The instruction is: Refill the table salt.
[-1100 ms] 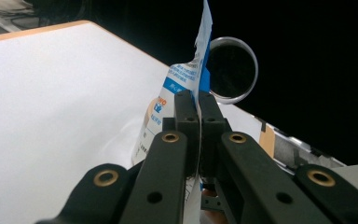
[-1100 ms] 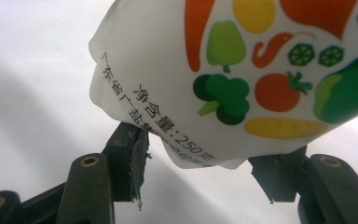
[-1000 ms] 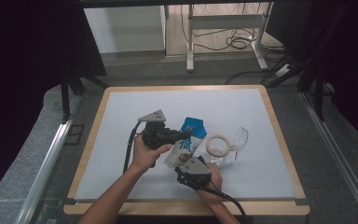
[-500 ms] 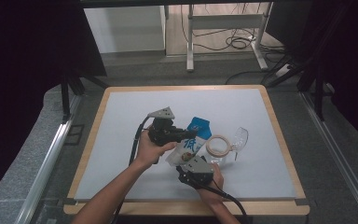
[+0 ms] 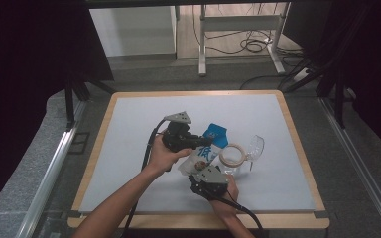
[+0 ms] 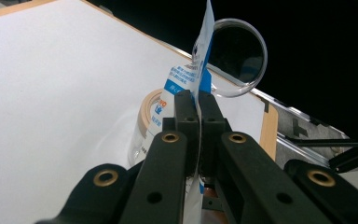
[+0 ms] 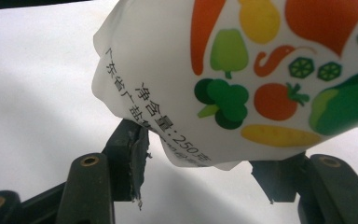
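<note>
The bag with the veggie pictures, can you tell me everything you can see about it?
The bag is a soft white plastic pouch with a blue top, printed with colourful vegetables and black Chinese writing. It is held up off the table, tilted. The left tongs pinch its thin upper edge shut between them, and the right tongs grip its rounded bottom end. A glass jar lies just beside it.

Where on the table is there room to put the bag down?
The whole left side of the white table is bare, and the far strip too. It is crowded in the right middle, where the bag, the glass jar and both grippers sit together.
</note>
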